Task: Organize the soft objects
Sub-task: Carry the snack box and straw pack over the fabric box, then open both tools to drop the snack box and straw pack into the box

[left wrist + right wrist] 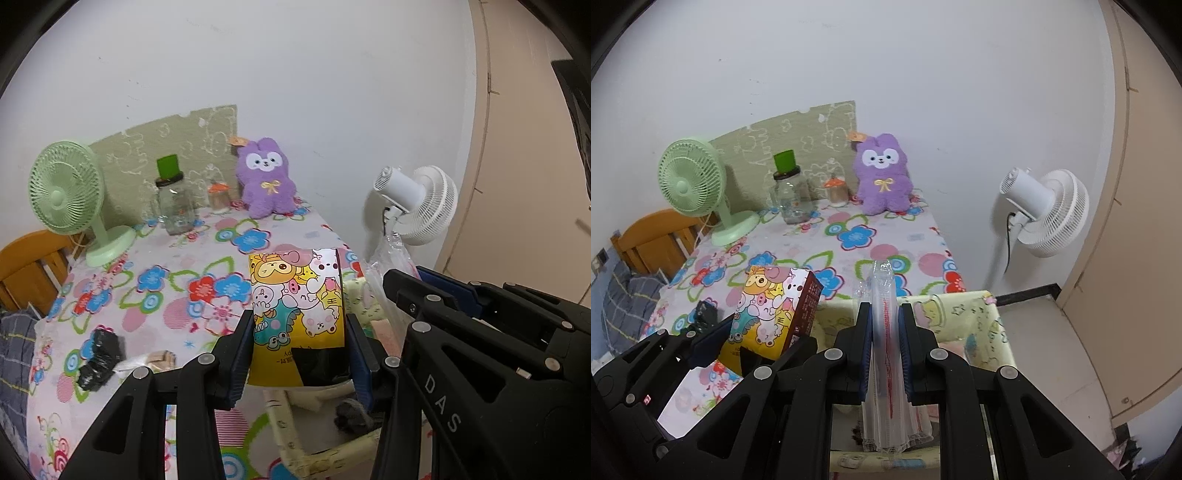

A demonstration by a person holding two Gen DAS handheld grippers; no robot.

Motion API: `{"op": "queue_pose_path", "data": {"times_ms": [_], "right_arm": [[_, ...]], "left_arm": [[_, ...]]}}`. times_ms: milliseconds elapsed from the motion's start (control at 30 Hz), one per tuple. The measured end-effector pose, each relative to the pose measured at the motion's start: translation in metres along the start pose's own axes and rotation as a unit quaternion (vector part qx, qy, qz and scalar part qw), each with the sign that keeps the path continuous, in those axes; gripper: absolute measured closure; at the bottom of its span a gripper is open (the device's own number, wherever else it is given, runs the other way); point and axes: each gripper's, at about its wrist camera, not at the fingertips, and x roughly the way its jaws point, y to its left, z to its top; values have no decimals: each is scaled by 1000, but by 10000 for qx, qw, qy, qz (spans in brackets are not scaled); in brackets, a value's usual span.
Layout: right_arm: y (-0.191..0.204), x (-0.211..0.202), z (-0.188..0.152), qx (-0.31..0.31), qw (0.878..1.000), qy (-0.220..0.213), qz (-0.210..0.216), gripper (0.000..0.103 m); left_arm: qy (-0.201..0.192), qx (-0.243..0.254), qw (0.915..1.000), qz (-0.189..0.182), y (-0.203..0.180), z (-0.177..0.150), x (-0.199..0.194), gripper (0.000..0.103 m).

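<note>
The left gripper [300,354] had its fingers [242,350] part open and pressed on the two sides of a cartoon box [297,299], which it held upright above the near right corner of the table [162,295]. In the right wrist view the same box [772,314] showed at the left, held off the floral cloth by the left gripper's black frame. The right gripper [884,343] had its fingers [864,347] nearly closed on a flat clear plastic pack [884,332] with a red line down its middle; the pack stood on edge between the pads and hung down below them. Under both grippers, just beside the table's right edge, stood a pale yellow fabric bin [971,317] with cartoon prints, its mouth open upward; the pack was over it. A purple plush [266,177] sat at the far right corner of the table, against the wall. Along the far edge stood a small orange-topped jar [218,197] and a glass jar [176,206] with a green cup on its lid, and at the far left corner a green fan [68,192]. A black wrapped lump [98,358] lay near the left edge. A white fan [417,203] stood on the floor to the right of the table.
</note>
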Motion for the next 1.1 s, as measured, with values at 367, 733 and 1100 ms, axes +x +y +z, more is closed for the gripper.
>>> {"op": "queue_pose_path", "data": {"times_ms": [367, 733, 1100], "right_arm": [[-30, 18, -12, 251, 9993, 225, -186, 87], [-41, 41, -17, 353, 9984, 404, -166, 87], [-36, 51, -12, 301, 9985, 455, -59, 74]], "left_arm": [[366, 184, 9991, -115, -23, -4, 31, 51], [643, 382, 9972, -60, -27, -6, 52, 19], [657, 388, 9970, 121, -18, -2, 60, 15]]}}
